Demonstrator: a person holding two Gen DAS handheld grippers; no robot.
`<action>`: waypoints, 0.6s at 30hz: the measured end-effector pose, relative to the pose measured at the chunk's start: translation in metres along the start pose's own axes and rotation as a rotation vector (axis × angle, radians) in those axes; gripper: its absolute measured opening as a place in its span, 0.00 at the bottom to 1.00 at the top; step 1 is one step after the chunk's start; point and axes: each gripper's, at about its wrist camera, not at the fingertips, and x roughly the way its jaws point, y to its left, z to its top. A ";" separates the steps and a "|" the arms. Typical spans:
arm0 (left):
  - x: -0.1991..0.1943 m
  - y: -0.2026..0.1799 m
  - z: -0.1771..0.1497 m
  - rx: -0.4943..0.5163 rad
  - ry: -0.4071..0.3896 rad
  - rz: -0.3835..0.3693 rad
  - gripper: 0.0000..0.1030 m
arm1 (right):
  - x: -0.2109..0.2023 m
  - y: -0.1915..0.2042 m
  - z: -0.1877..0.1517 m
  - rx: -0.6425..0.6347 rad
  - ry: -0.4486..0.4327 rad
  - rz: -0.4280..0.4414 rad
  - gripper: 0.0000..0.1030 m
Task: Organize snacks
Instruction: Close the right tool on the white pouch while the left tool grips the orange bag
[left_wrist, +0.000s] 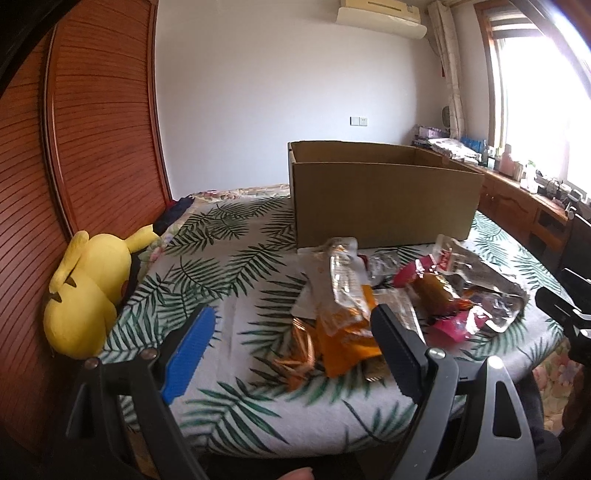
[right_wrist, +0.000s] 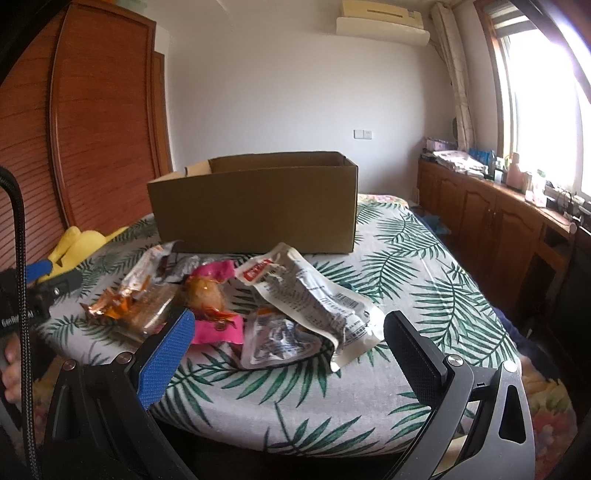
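Several snack packets lie in a loose heap on a leaf-print cloth, in front of an open cardboard box (left_wrist: 384, 199) (right_wrist: 255, 218). The heap holds an orange packet (left_wrist: 343, 332) (right_wrist: 118, 304), a pink-wrapped snack (left_wrist: 439, 291) (right_wrist: 210, 291), a large white pouch (right_wrist: 314, 295) (left_wrist: 465, 266) and a small clear pouch (right_wrist: 277, 339). My left gripper (left_wrist: 291, 332) hovers open just short of the orange packet, nothing between its fingers. My right gripper (right_wrist: 290, 339) is open near the clear and white pouches, holding nothing. The box's inside is hidden.
A yellow plush toy (left_wrist: 85, 291) (right_wrist: 74, 243) lies at the cloth's left edge against a brown slatted wardrobe (left_wrist: 92, 129). Wooden cabinets (right_wrist: 498, 221) with clutter on top run along the right under a bright window. The left gripper (right_wrist: 40, 284) shows at the right view's left edge.
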 end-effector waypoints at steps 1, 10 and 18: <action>0.002 0.001 0.001 0.004 0.004 0.001 0.85 | 0.001 -0.001 0.000 -0.003 0.001 -0.001 1.00; 0.028 -0.004 0.020 0.056 0.057 -0.049 0.85 | 0.023 -0.011 0.019 -0.072 0.034 0.015 1.00; 0.055 -0.010 0.041 0.076 0.102 -0.094 0.84 | 0.056 -0.021 0.038 -0.141 0.119 0.086 0.90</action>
